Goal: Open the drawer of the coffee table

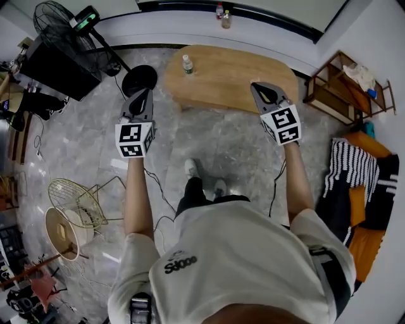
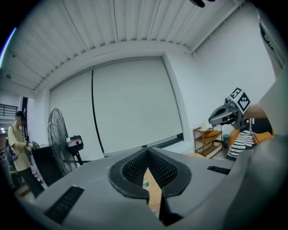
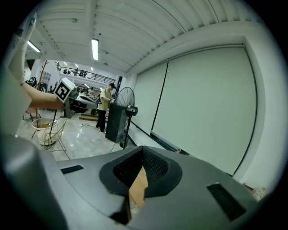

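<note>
— While the left gripper [image 1: 145, 95] and the right gripper [image 1: 258, 88] hang out in front of the person, the coffee table [image 1: 231, 76] sits ahead on the floor, apart from both.

— And both pairs of jaws are pressed together on nothing. Only a sliver of tabletop wood shows through each slit.

— Where's the drawer?

— Can't see it! No front, no handle, in any view. That's the danger: pick the wrong side and they go pawing at bare wood.

— Closed jaws take no handle either. They have to part first, or they just knock against it.

— Mind the bottle [image 1: 187, 64] too, upright near the table's left end. A hard tug, I reckon, rocks the table and tips it over.

— Give us the tally.

— One table, one bottle on it, two small bottles [image 1: 223, 16] on the far ledge, one fan [image 1: 60, 22], one shelf unit [image 1: 329, 95], two grippers, and no drawer showing.
</note>
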